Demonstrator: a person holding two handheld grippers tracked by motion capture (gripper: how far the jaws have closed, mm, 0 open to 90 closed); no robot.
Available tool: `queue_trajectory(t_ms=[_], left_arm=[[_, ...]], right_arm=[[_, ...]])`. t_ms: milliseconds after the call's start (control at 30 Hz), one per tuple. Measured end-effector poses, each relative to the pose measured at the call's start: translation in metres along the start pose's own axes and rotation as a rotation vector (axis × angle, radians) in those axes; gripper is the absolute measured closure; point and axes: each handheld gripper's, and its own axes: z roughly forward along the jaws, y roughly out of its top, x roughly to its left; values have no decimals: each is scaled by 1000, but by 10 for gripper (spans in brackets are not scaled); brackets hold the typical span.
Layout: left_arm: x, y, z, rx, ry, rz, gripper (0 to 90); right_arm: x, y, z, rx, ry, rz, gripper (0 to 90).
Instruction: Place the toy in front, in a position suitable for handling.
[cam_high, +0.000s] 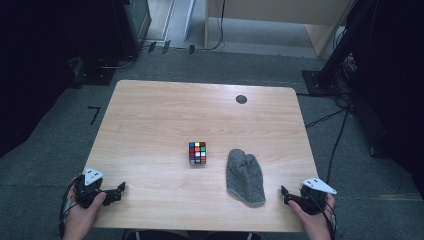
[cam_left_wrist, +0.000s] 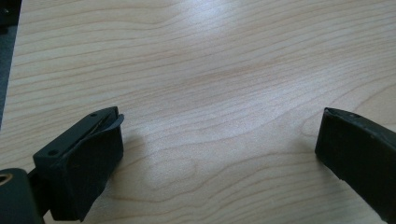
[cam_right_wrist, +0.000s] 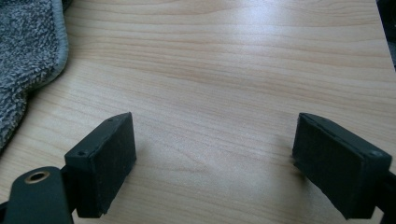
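Bench (cam_high: 150, 115): we have a pale wooden top, rounded corners, grey carpet all round it.
Puzzle cube (cam_high: 197, 152): we see it standing near the middle of the bench, a little toward the near edge, coloured squares facing up.
Cloth (cam_high: 245, 176): a grey fleecy cloth lies just right of the cube, apart from it, running down toward the near edge; in the right gripper view we catch its hemmed edge (cam_right_wrist: 28, 56) at the upper left.
Dark disc (cam_high: 241, 99): a small round spot sits close to the far edge, right of centre.
Left hand-held gripper (cam_high: 119, 190): we hold it at the near left corner, low over the wood and pointing toward the middle of the bench; in its own view (cam_left_wrist: 219, 140) the jaws stand wide apart with bare wood between them.
Right hand-held gripper (cam_high: 285, 195): we hold it at the near right corner, pointing inward toward the cloth and near its lower end; in its own view (cam_right_wrist: 215, 144) the jaws stand wide apart, nothing between them but wood.
Contact: neither hand-held gripper touches the cube or the cloth; the cube is well apart from both.
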Motion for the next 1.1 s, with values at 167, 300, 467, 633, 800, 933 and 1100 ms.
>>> queue_trajectory(t_ms=[167,300,467,633,800,933,1100], left_arm=[[-1,0,0,0,-17,18,10],[-1,0,0,0,-16,16,10],[-2,1,0,0,-14,14,10],[-2,0,0,0,-22,24,10],[-3,1,0,0,-17,18,10],[-5,1,1,0,-29,32,11],[-8,1,1,0,-34,36,10]], right_arm=[[4,1,-3,17,-12,16,168],[18,7,-10,-30,45,42,167],[52,23,-21,-112,92,-11,167],[85,36,-28,-181,161,-21,168],[107,42,-21,-201,193,-39,171],[119,44,-12,-195,202,-51,175],[131,45,0,-184,202,-62,175]])
